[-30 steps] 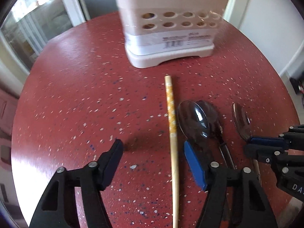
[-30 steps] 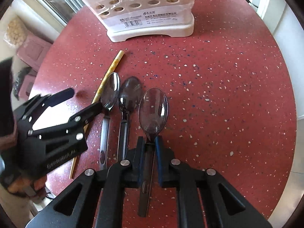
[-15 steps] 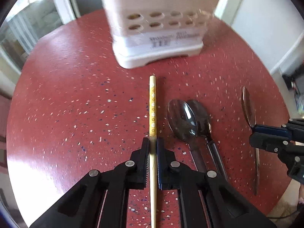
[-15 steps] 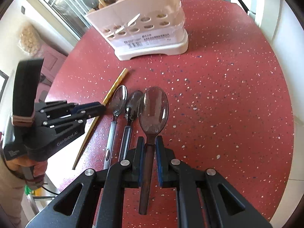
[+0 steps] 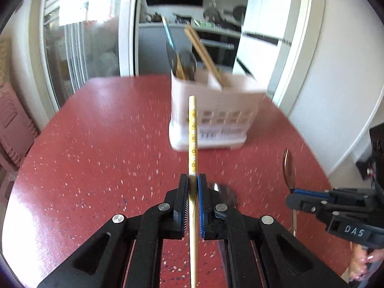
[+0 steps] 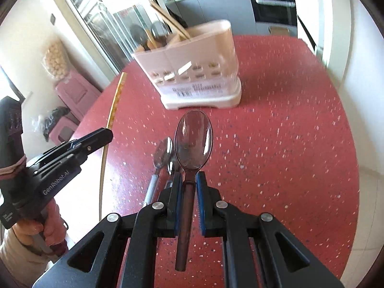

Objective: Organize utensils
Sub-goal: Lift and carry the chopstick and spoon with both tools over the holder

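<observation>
Left tongs point(image 5: 193, 187) pinch the long yellow-patterned wooden chopstick point(image 5: 192, 129) mid-shaft, tip aimed at the pale pink perforated plastic utensil caddy point(image 5: 216, 110); right tongs point(image 6: 189, 184) pinch the translucent brown plastic spoon point(image 6: 193, 139) at its neck, bowl fwd, in front of the caddy. Both are lifted off the red speckled counter point(image 5: 96, 144); two metal spoons point(image 6: 163, 153) lie on it, nearer than the caddy. Risks: chopstick is long w/ a narrow grip, so it could pivot or slip on tilting; the caddy already holds sticks & spoons, so the tip may snag; both tongs converging could clash. Vs 0.5 s ago: chopstick lay on the counter, now raised; both views have tilted up toward the caddy top.
</observation>
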`<state>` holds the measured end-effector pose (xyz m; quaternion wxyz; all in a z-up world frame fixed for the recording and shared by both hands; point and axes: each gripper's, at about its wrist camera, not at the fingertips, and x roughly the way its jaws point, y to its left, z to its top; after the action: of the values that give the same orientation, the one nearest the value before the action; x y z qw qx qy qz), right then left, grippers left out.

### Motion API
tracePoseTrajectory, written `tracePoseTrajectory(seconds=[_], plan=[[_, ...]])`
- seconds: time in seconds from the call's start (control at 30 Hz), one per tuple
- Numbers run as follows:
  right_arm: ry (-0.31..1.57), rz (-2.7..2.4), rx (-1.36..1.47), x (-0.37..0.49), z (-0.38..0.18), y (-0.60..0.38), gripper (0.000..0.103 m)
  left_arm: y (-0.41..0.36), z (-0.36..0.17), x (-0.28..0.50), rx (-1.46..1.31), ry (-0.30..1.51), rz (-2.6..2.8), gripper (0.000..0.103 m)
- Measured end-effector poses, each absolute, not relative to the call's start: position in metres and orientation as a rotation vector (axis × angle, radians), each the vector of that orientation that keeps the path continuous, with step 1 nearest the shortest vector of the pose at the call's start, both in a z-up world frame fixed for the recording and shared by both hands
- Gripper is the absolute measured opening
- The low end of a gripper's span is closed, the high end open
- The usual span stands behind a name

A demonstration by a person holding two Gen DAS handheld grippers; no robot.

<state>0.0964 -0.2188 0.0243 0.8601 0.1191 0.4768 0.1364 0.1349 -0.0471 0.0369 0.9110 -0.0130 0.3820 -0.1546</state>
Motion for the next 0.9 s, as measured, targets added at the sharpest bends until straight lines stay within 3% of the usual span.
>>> tracePoseTrajectory(seconds=[0.43, 0.9], plan=[[0.822, 0.262, 0.232, 0.119, 0.085, -0.236, 0.012, -0.029, 0.104, 0.156, -0.163, 0.566, -0.288, 0.036], [0.674, 0.282, 0.218, 0.205, 0.137, -0.243, 0.012, -0.055, 0.155, 0.241, -0.188, 0.404, -0.313, 0.036]])
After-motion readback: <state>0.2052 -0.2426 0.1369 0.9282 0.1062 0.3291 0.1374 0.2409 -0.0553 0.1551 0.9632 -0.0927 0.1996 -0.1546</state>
